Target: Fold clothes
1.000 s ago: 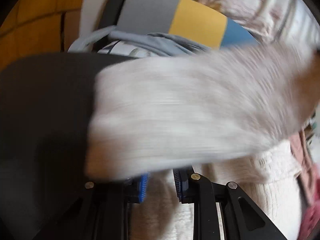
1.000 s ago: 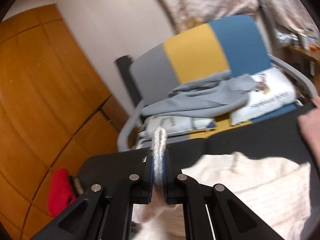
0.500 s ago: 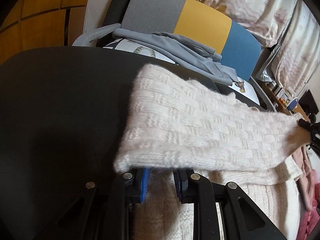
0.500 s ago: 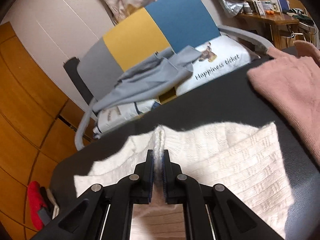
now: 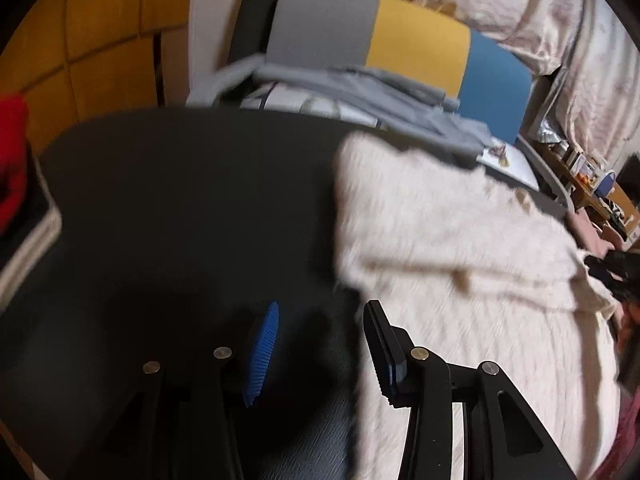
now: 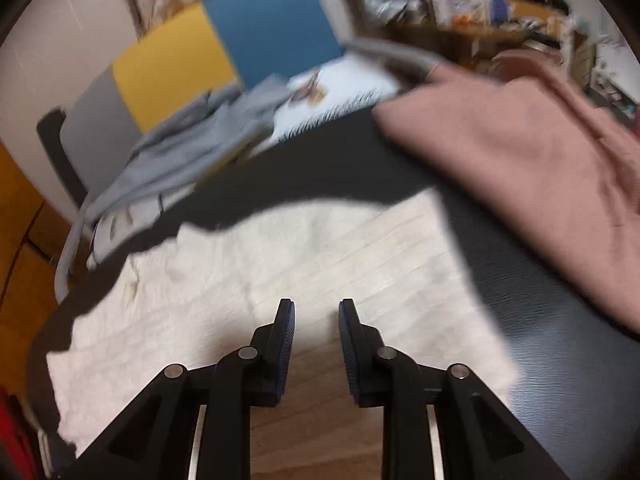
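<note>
A cream knitted sweater [image 5: 460,248] lies on the black table [image 5: 180,208], with one part folded over the rest. My left gripper [image 5: 320,320] is open and empty, just off the sweater's left edge. In the right wrist view the sweater [image 6: 320,256] spreads under my right gripper [image 6: 316,316], which is open and empty just above it. The other gripper's black tip [image 5: 612,268] shows at the sweater's far right.
A pink garment [image 6: 540,160] lies on the table to the right. A grey, yellow and blue chair [image 5: 400,48] with grey clothing [image 6: 192,152] stands behind the table. Something red [image 5: 12,152] sits at the table's left end. Wooden panels are at left.
Both grippers have opened and let go of the sweater. The lifted fold now lies flat on the sweater. The left gripper has moved left, off the edge.
</note>
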